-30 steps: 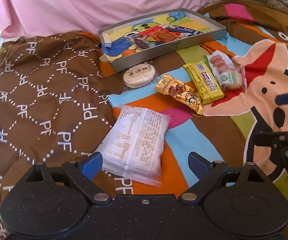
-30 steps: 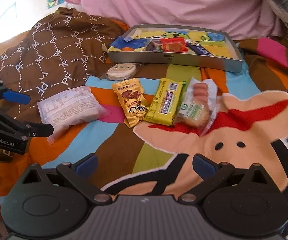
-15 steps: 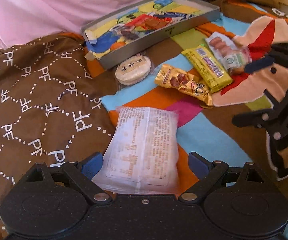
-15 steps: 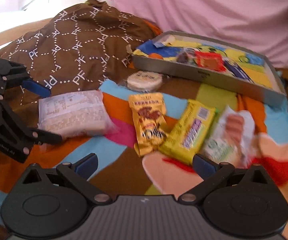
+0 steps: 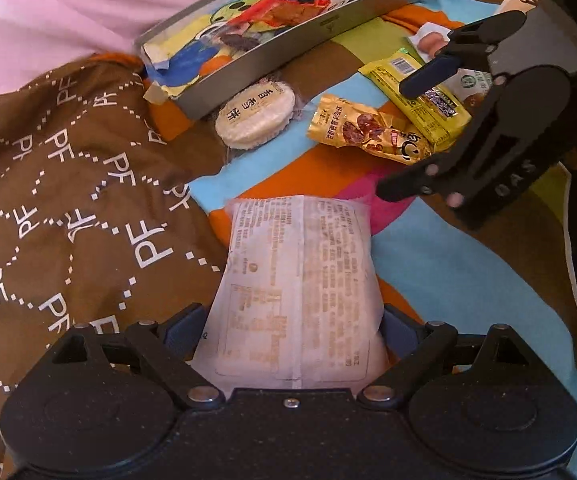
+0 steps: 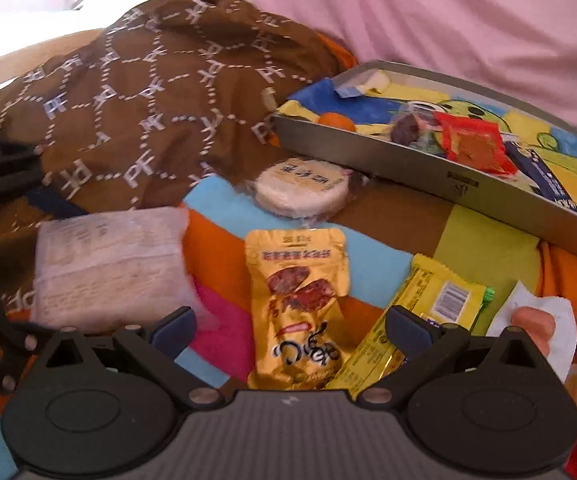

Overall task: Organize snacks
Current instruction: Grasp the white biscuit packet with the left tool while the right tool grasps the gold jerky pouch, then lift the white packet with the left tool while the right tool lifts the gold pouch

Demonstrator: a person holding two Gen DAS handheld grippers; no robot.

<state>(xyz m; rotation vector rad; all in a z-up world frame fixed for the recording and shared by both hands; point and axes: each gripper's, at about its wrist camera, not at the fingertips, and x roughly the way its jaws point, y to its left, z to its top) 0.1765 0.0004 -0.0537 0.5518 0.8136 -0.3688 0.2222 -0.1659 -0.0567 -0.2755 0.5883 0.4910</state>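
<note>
A white printed snack packet (image 5: pixel 300 280) lies on the bedspread, its near end between the fingers of my open left gripper (image 5: pixel 292 326). It fills the gap between them. In the right wrist view this packet (image 6: pixel 108 268) sits at the left with the left gripper (image 6: pixel 68 272) around it. My right gripper (image 6: pixel 290 328) is open, low over a golden snack pouch (image 6: pixel 300 292), beside a yellow bar (image 6: pixel 428 312). The left wrist view shows the right gripper (image 5: pixel 396 138) above the pouch (image 5: pixel 364 132) and the bar (image 5: pixel 420 100). A grey tray (image 5: pixel 288 52) holds several snacks.
A round rice cracker (image 5: pixel 254 116) lies against the tray's front wall (image 6: pixel 408 172). A sausage packet (image 6: pixel 536 324) lies right of the yellow bar. A brown patterned blanket (image 5: pixel 68 180) is bunched up on the left. Pink fabric (image 6: pixel 428 12) rises behind the tray.
Both grippers have moved forward and lower. The left one now has the white packet between its fingers; the right one has swung left and come over the golden pouch. Neither has narrowed.
</note>
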